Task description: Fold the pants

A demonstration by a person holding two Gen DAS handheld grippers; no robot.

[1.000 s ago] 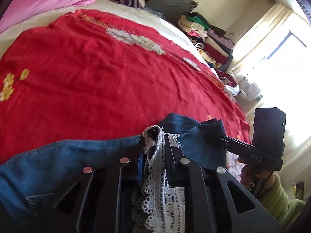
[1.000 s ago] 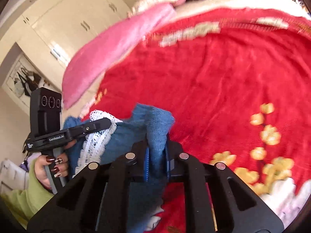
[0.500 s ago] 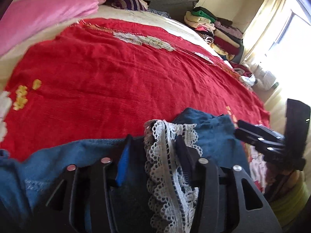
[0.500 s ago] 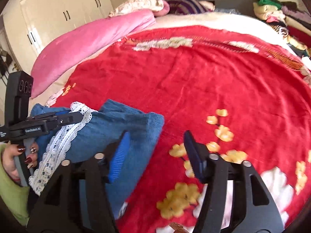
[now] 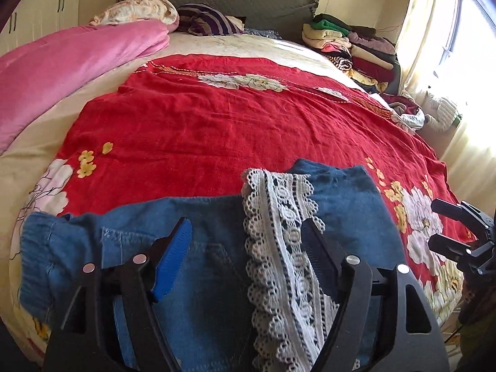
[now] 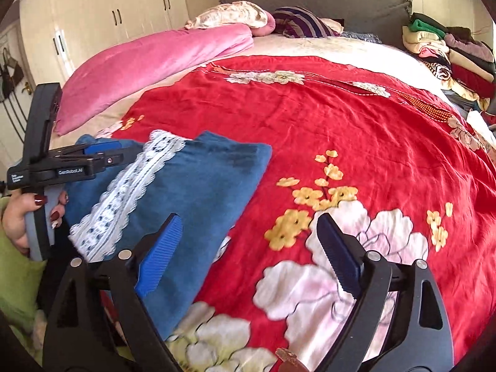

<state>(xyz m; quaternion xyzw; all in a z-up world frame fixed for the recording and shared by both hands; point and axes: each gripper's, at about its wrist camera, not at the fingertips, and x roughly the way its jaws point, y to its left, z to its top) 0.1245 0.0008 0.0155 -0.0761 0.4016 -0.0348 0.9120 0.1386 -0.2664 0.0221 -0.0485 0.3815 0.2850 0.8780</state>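
Blue denim pants (image 5: 214,248) with a white lace trim (image 5: 279,232) lie folded on the red floral bedspread (image 5: 217,117) at the bed's near edge. My left gripper (image 5: 248,235) is open and empty, its jaws spread just above the pants and the lace. In the right wrist view the pants (image 6: 198,186) lie at the left, and my right gripper (image 6: 248,235) is open and empty, its left finger over the pants' edge. The left gripper (image 6: 93,158) shows at the far left there. The right gripper (image 5: 446,226) shows at the right edge of the left wrist view.
A pink quilt (image 5: 62,62) lies along the bed's left side. Pillows (image 5: 210,21) sit by the grey headboard. A stack of folded clothes (image 5: 350,46) stands at the far right. Wardrobe doors (image 6: 124,9) are behind on the left, a curtained window (image 5: 449,46) on the right.
Both grippers held the pants a second ago, the left on the lace edge, the right on a denim fold. Both have let go, opened wide and drawn back; the pants now lie flat.
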